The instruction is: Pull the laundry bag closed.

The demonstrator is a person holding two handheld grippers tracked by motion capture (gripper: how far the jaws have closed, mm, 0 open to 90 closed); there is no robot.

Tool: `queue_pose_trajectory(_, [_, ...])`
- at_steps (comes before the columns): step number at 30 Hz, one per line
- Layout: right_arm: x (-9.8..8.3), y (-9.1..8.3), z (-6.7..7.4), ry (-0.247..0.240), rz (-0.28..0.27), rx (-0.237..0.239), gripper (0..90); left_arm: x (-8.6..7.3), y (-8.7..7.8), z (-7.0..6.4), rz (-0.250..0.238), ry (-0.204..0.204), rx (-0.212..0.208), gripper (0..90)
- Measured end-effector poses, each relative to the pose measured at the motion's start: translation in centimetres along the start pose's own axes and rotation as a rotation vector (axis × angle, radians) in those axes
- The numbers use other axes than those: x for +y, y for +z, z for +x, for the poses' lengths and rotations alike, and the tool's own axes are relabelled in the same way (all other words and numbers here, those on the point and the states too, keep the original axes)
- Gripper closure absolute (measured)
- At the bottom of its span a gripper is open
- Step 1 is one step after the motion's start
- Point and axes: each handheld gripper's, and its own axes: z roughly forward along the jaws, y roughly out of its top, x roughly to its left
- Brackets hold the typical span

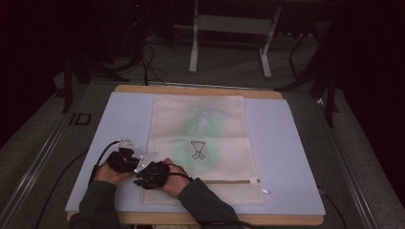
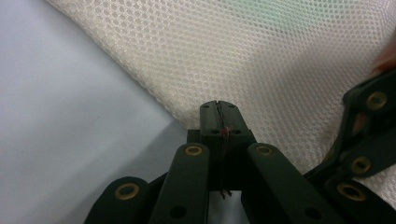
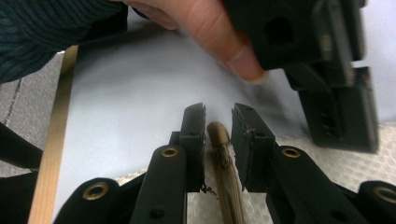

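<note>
On the table there is 1 mesh bag (image 1: 200, 143) with 1 zipper (image 1: 229, 182) and 1 small printed figure (image 1: 197, 149), lying on 1 light blue mat (image 1: 286, 157) over 1 wooden board (image 1: 191, 89), and 2 grippers, the left gripper (image 1: 125, 155) and the right gripper (image 1: 149, 172).

Mesh bag (image 1: 200, 143) lies flat on the mat (image 1: 291, 152), roughly centred, long axis running away from the person. Mat sits on the table (image 1: 200, 89), whose edge shows beyond the mat's far side. Zipper (image 1: 229, 181) runs across the bag near its near end. Left gripper (image 1: 123, 160) sits at the bag's near-left edge, on the mat side; right gripper (image 1: 152, 174) just beside it, over the bag's near-left corner, the zipper end (image 3: 218, 133) between its jaws.
</note>
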Motion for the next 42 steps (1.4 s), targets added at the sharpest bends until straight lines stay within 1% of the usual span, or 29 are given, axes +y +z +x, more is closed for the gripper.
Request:
queue_pose_trajectory(3, [0.2,0.6,0.2,-0.002,0.012,-0.007,76.2,-0.1,0.0,0.2,-0.010,-0.011,-0.015,89.8])
queue_pose_trajectory(6, [0.3,0.7,0.1,0.000,0.021,-0.018,80.3,-0.1,-0.1,0.2,-0.020,-0.014,-0.018,89.8])
queue_pose_trajectory(8, [0.3,0.7,0.0,0.002,0.023,-0.014,80.7,-0.1,-0.1,0.2,-0.023,-0.011,-0.016,89.8])
queue_pose_trajectory(11, [0.5,0.6,0.2,-0.012,0.028,-0.026,81.1,-0.1,-0.3,0.2,-0.034,-0.011,-0.023,89.7])
queue_pose_trajectory(14, [0.4,0.5,0.2,-0.006,0.014,-0.028,81.2,-0.1,-0.4,0.2,-0.052,-0.016,-0.027,89.7])
queue_pose_trajectory(17, [0.3,0.2,0.1,0.004,-0.012,-0.021,81.3,-0.1,-0.5,0.3,-0.060,-0.021,-0.025,89.8])
queue_pose_trajectory(22, [0.4,-0.3,0.1,0.004,-0.041,-0.019,81.3,-0.2,-0.5,0.4,-0.059,-0.021,-0.026,89.7])
queue_pose_trajectory(29, [0.4,-0.4,0.2,-0.002,-0.048,-0.023,81.4,-0.2,-0.6,0.4,-0.062,-0.022,-0.023,89.7])
queue_pose_trajectory(36, [0.2,-1.2,0.4,-0.003,-0.064,-0.026,81.4,-0.3,-0.6,0.4,-0.066,-0.030,-0.018,89.7])
queue_pose_trajectory(42, [-0.2,-1.9,0.3,0.003,-0.080,-0.028,81.5,-0.3,-0.6,0.4,-0.060,-0.028,-0.016,89.7])
